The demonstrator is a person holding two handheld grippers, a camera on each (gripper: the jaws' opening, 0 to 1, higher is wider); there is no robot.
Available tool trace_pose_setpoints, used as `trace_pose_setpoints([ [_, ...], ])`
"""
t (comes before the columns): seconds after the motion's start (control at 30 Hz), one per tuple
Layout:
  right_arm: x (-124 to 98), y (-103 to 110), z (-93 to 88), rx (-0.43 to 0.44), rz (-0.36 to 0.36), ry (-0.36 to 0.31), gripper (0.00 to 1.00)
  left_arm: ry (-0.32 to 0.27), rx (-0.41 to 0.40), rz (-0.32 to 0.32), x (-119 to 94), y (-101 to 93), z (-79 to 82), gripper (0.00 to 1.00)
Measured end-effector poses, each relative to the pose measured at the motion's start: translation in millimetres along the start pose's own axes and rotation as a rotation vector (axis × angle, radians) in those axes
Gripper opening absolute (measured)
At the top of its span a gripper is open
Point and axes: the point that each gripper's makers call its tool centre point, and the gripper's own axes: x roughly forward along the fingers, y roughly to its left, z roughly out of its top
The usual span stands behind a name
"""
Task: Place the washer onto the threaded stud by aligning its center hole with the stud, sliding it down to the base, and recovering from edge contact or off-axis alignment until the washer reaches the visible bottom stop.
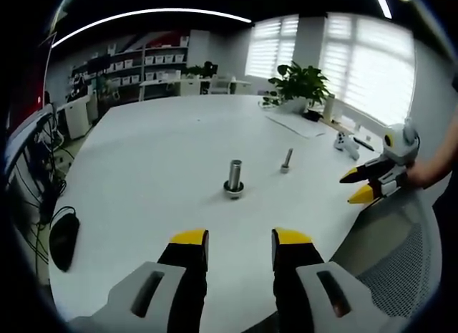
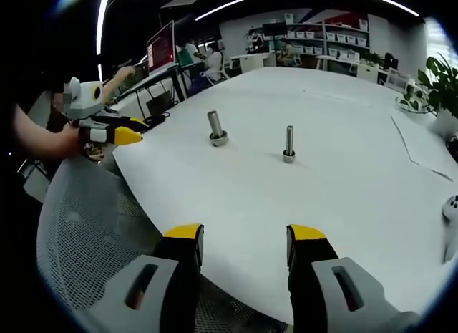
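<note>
Both grippers, left [image 1: 240,238] and right [image 2: 245,233], we hold open and empty, well short of the stud [image 1: 234,178] and bolt [image 1: 286,161] ahead, ready to approach.

Left yellow-tipped black two-jaw gripper [image 1: 240,241] and right yellow-tipped black two-jaw gripper [image 2: 245,237] both held forward, jaws parted, gripping nothing

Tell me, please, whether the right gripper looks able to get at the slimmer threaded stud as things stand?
Probably yes: the right gripper is open and empty, and only bare white table lies between its fingers and the slimmer threaded stud.
</note>
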Motion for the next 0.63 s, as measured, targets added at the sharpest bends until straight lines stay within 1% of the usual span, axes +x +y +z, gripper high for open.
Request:
trace_pose_setpoints([
  [0.4, 1.1, 4.1, -1.9, -0.016, 0.016, 0.013, 0.49, 0.014, 0.001, 0.003, 0.9, 1.1, -3.2, 0.33],
  [0.5, 1.3, 4.2, -2.0, -0.019, 0.017, 0.013, 0.49, 0.006, 0.009, 0.007, 0.5, 1.5, -1.9, 0.33],
  [0.63, 1.0, 4.4, -1.7, -0.019, 0.018, 0.012, 0.49, 0.015, 0.011, 0.005, 1.1, 0.8, -3.1, 0.33],
])
